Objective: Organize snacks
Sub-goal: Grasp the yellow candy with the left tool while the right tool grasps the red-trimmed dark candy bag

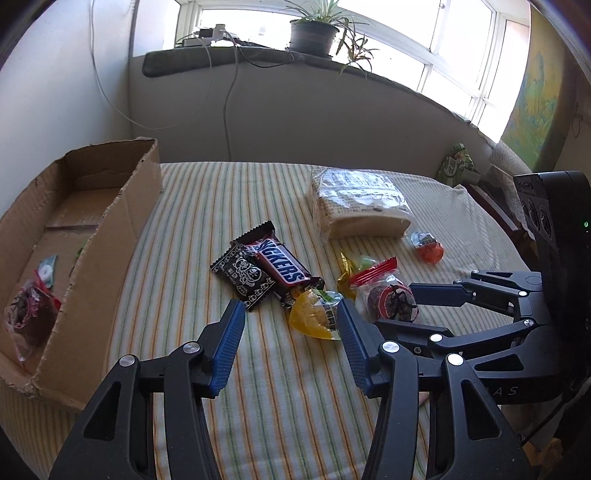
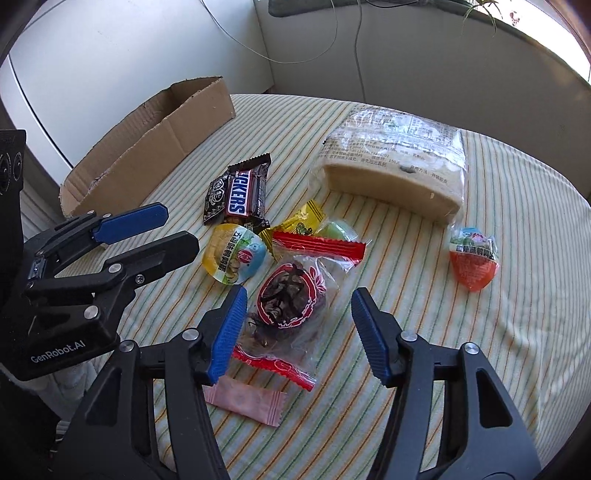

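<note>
Snacks lie on a striped tablecloth point(image 1: 207, 206). A Snickers bar point(image 1: 282, 264) rests on a black patterned packet point(image 1: 243, 277). A yellow jelly cup point(image 1: 314, 314) sits just ahead of my open, empty left gripper point(image 1: 291, 343). My right gripper point(image 2: 297, 328) is open around a clear red-edged bag of dark fruit point(image 2: 286, 299) without closing on it. A wrapped cake point(image 2: 399, 162), an orange jelly cup point(image 2: 474, 260), a yellow candy point(image 2: 301, 221), a green candy point(image 2: 338, 230) and a pink candy point(image 2: 245, 400) lie nearby.
An open cardboard box point(image 1: 110, 229) stands at the left and holds a dark fruit bag point(image 1: 27, 314) and a small mint packet point(image 1: 47, 269). A wall, cables and a windowsill with a potted plant point(image 1: 314, 33) are behind the table.
</note>
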Available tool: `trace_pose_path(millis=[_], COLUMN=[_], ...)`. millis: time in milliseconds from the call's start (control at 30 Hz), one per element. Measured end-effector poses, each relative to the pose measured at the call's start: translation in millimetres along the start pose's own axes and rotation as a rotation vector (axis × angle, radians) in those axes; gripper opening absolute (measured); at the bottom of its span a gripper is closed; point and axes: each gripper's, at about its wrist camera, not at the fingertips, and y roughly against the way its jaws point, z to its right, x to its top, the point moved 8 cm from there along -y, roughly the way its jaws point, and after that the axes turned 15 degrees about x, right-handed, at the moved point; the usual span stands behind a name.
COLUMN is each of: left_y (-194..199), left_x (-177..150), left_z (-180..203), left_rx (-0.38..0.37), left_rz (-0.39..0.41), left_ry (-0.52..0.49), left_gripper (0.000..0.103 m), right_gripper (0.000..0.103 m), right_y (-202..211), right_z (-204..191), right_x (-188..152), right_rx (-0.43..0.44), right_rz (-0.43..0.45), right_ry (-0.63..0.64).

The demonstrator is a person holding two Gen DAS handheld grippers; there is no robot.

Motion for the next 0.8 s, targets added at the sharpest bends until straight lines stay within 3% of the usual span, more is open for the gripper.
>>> trace_pose_path(millis=[100, 333, 500, 567, 667, 800], left_y=[-6, -20, -25, -26, -27, -23], left_x=[0, -3, -6, -7, -8, -10], left_z=[6, 17, 22, 25, 27, 28], left_rx=[-0.002, 0.007, -0.001, -0.005, -0.014, -0.017], left_rz=[-0.012, -0.049, -0.065, -0.063, -0.068, -0.057], left_ry=[-0.021, -0.086, -0.115, -0.130, -0.139, -0.147], left_gripper=[0.051, 0.047, 0.039, 0.031, 0.025, 0.021], right_gripper=[0.052, 0.052, 0.052, 0.052, 0.041, 0.037], right_y=[0, 4, 3, 0, -3, -1], right_z=[4, 15, 17, 17, 18, 19], right_x=[-2, -2, 6, 10, 11, 10], right_rx=[0.004, -0.003, -0.016, -0.019, -0.013, -0.008], right_rz=[-0.004, -0.006, -0.011, -0.018, -0.028, -0.026], right_ry=[-0.007, 0.004, 0.033, 0.049, 0.041, 0.035])
